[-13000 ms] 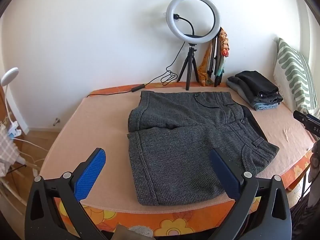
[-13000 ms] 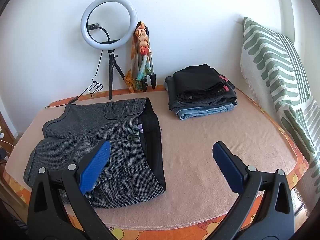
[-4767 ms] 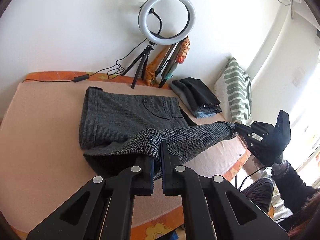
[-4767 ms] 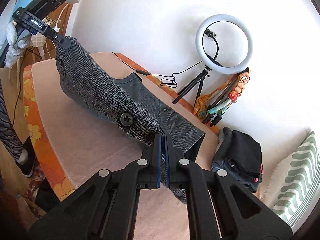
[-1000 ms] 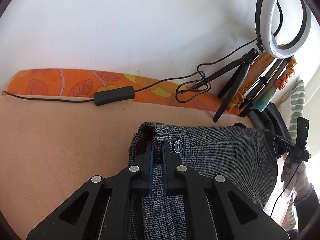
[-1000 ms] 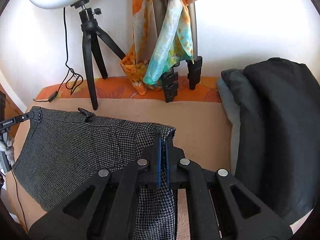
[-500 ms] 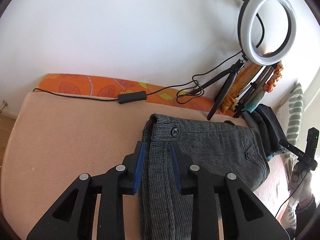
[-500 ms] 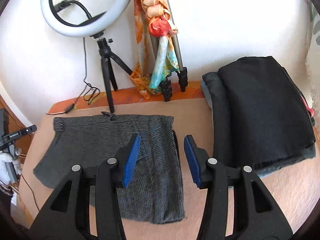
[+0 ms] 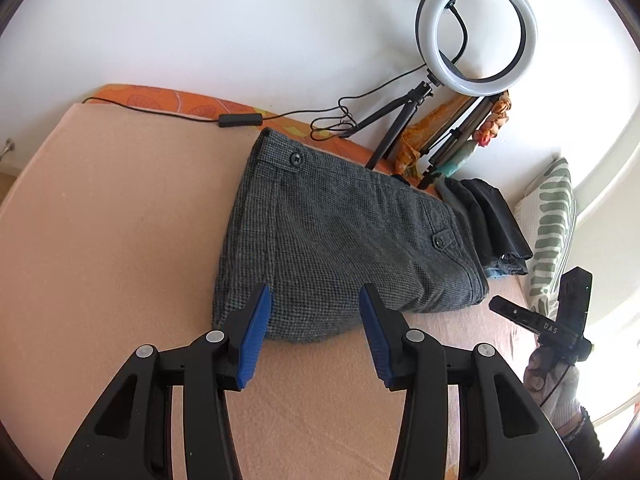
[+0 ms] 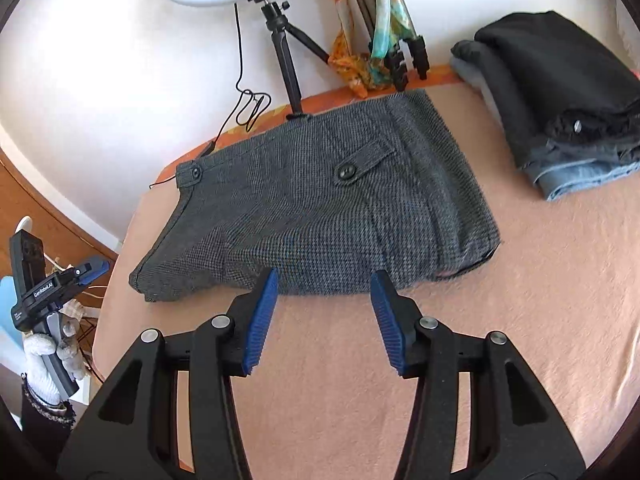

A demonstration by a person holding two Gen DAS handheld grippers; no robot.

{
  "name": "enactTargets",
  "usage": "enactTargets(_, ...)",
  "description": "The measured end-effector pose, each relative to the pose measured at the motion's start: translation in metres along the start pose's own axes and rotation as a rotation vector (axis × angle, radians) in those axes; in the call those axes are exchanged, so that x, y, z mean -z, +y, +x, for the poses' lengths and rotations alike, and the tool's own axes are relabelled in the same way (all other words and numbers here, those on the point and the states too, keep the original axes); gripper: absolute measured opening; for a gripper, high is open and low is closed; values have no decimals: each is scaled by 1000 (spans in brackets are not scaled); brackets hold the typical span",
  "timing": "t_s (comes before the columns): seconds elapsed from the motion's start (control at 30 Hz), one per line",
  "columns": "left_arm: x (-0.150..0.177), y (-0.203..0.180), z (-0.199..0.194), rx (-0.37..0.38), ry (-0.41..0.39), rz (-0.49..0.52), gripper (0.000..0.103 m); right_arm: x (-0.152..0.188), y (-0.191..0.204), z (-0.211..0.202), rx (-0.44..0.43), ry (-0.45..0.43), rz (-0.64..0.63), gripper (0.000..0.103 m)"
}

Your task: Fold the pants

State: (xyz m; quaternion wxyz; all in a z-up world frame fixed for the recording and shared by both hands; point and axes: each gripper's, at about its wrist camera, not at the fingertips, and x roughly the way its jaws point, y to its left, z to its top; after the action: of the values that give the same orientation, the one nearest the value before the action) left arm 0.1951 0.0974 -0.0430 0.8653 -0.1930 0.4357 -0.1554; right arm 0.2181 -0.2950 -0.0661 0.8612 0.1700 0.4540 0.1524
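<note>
The grey houndstooth pants (image 9: 340, 240) lie folded in half lengthwise on the peach-covered bed (image 9: 100, 240), one leg laid over the other, buttons facing up. My left gripper (image 9: 314, 312) is open and empty, just above the near edge of the pants. In the right wrist view the same pants (image 10: 320, 208) lie flat, and my right gripper (image 10: 324, 292) is open and empty above their near edge. The right gripper also shows in the left wrist view (image 9: 560, 320) at the far right, and the left gripper shows in the right wrist view (image 10: 52, 280) at the far left.
A ring light on a tripod (image 9: 476, 32) and a second tripod with a scarf (image 10: 380, 32) stand against the white wall behind the pants. A stack of folded dark clothes and jeans (image 10: 560, 92) lies at the right. A green-striped pillow (image 9: 552, 224) stands beyond it.
Both grippers let go of the folded-over pants, opened wider and drew back towards me. The pants now lie flat and still.
</note>
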Motion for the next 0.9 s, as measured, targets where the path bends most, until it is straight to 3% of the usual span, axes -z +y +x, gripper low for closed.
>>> enactTargets(0.17,22,2,21,23,57,-77,45,17,-14,34,-45,42,128,56)
enactTargets(0.3,38,13,44,20,111,-131,46,25,-22,54,-38,56,167,56)
enactTargets(0.43,39,24,62,-6,142,-146,46,26,-10,63,-45,16,147,58)
enactTargets(0.57,34,30,66,9,121,-184,46,26,5,73,-46,-35,116,68)
enactTargets(0.83,20,18,66,22,78,-146,44,16,35,94,-83,-42,82,68)
enactTargets(0.9,17,14,64,26,66,-133,44,14,41,99,-116,-35,74,62)
